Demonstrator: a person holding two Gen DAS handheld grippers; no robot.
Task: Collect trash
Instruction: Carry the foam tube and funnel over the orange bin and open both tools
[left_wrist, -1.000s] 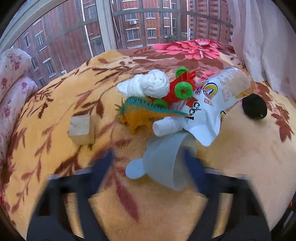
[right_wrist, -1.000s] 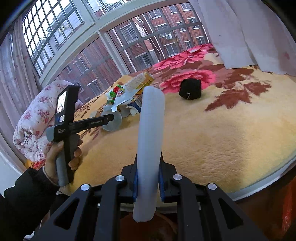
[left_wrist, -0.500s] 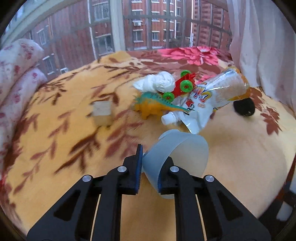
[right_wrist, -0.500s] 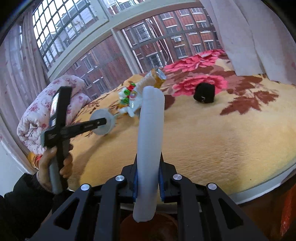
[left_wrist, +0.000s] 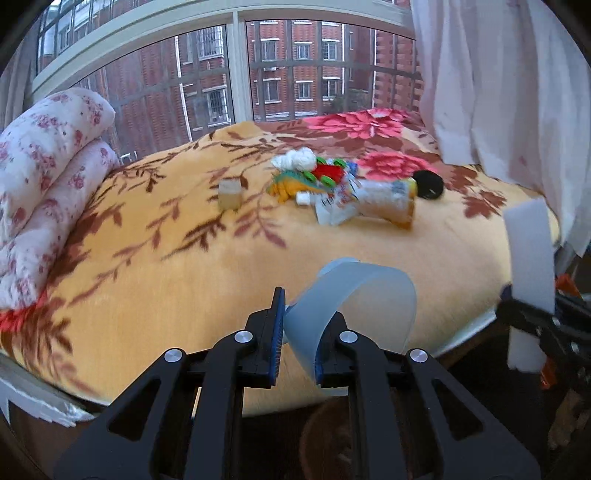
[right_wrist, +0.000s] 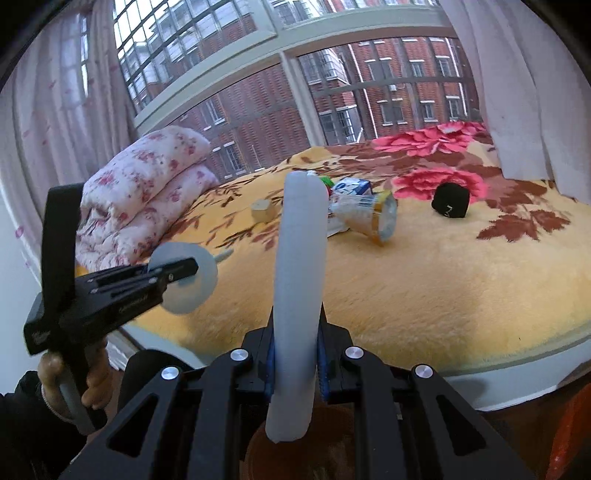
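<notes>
My left gripper (left_wrist: 299, 341) pinches the wall of a translucent plastic cup (left_wrist: 354, 299) over the blanket's (left_wrist: 184, 277) near edge. My right gripper (right_wrist: 295, 363) clamps an upright white foam strip (right_wrist: 301, 266), hiding part of the toy pile (left_wrist: 314, 175). A crumpled snack bag (left_wrist: 373, 203) lies beside a black cube (right_wrist: 451, 199).

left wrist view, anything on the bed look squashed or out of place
Yes. The translucent plastic cup in the left gripper is pinched by its wall and bent out of round. The snack bag lies crumpled on its side among toys.
</notes>
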